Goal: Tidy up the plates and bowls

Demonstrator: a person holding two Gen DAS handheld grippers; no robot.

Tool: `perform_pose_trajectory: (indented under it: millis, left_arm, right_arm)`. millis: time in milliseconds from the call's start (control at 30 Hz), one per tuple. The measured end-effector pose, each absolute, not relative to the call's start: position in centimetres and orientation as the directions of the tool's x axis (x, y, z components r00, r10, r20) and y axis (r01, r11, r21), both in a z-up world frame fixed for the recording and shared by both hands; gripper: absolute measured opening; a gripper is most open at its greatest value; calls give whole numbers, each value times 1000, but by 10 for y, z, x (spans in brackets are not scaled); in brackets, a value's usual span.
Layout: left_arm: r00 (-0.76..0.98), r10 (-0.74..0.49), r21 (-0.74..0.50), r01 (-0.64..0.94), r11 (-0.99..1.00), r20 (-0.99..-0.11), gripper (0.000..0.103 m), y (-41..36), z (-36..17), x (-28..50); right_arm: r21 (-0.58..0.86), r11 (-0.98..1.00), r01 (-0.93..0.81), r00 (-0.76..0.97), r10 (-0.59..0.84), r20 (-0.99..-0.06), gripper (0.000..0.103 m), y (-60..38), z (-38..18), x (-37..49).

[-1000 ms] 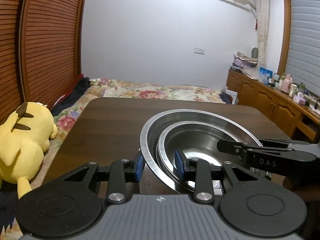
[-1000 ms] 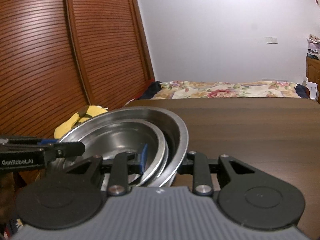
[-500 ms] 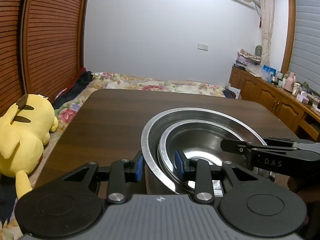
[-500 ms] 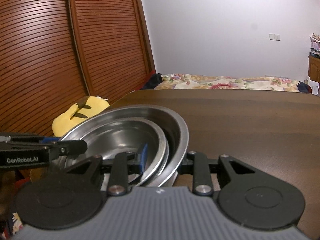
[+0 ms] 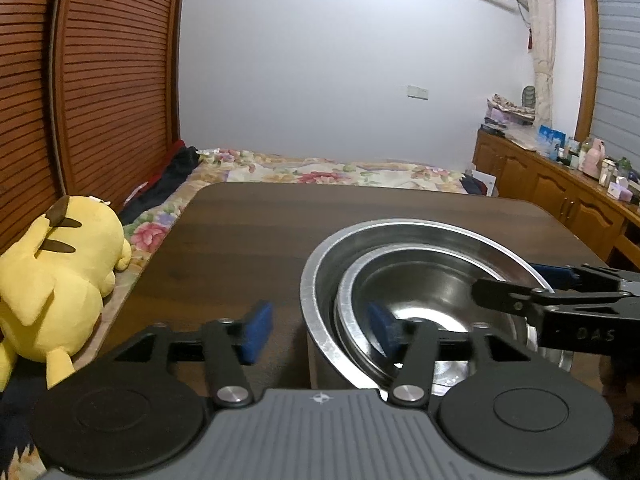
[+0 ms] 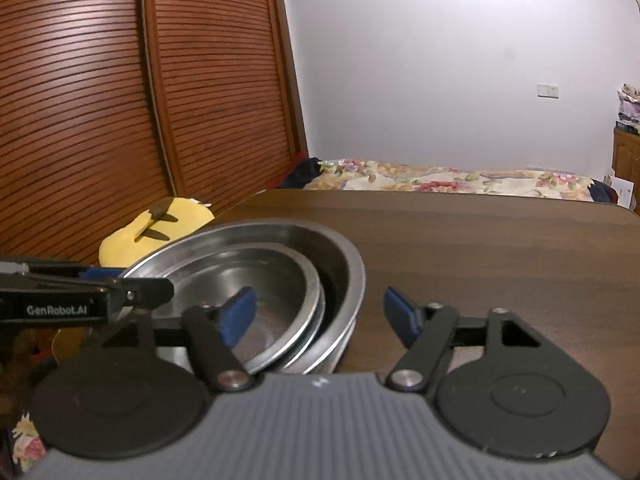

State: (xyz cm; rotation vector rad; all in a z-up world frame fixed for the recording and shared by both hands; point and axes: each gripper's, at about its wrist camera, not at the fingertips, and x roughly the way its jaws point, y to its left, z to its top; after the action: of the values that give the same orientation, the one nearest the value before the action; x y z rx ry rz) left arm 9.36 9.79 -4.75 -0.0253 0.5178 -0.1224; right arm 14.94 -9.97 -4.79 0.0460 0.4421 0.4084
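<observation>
Two nested steel bowls sit on a dark wooden table; the large bowl holds the smaller bowl inside it, the pair standing near the table's front edge, close to both tools. The left gripper straddles the near rims of both bowls, its jaws opening; one blue pad hangs outside over the bare table, the other lies inside the smaller bowl, and neither presses on the metal. The right gripper reaches in from the opposite side, its jaws also opening; the rims of both bowls lie between its pads, one pad over the inner bowl, the other clear over the wood, nothing clamped. In the left wrist view the right gripper's black fingers cross over the bowls' right rim and hide part of it; in the right wrist view the left gripper's fingers do the same on the left. A yellow plush toy lies just beside the table's left edge, on a flowered bedspread that runs along the table's far side; slatted wooden doors fill the left wall; a wooden cabinet crowded with bottles and boxes lines the right wall beneath a curtain.
</observation>
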Motion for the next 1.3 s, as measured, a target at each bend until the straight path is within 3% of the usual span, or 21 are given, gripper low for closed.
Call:
perform_pose_trajectory:
  millis: [167, 533, 667, 1300]
  left_arm:
    - [872, -110, -41, 103, 994, -477, 77, 98, -42, 91]
    - [904, -98, -3, 106, 994, -415, 103, 83, -17, 81]
    - [911, -105, 10, 119, 993, -400, 103, 68, -7, 75]
    - [912, -123, 32, 147, 989, -391, 103, 19, 2, 34]
  right_arm:
    - [142, 924, -356, 836, 383, -392, 76, -109, -43, 148]
    - [117, 944, -309, 884, 330, -331, 96, -130, -23, 130]
    - [126, 949, -288, 894, 313, -321, 103, -139, -16, 122]
    - [70, 991, -113, 943, 129, -305, 103, -162, 0, 78]
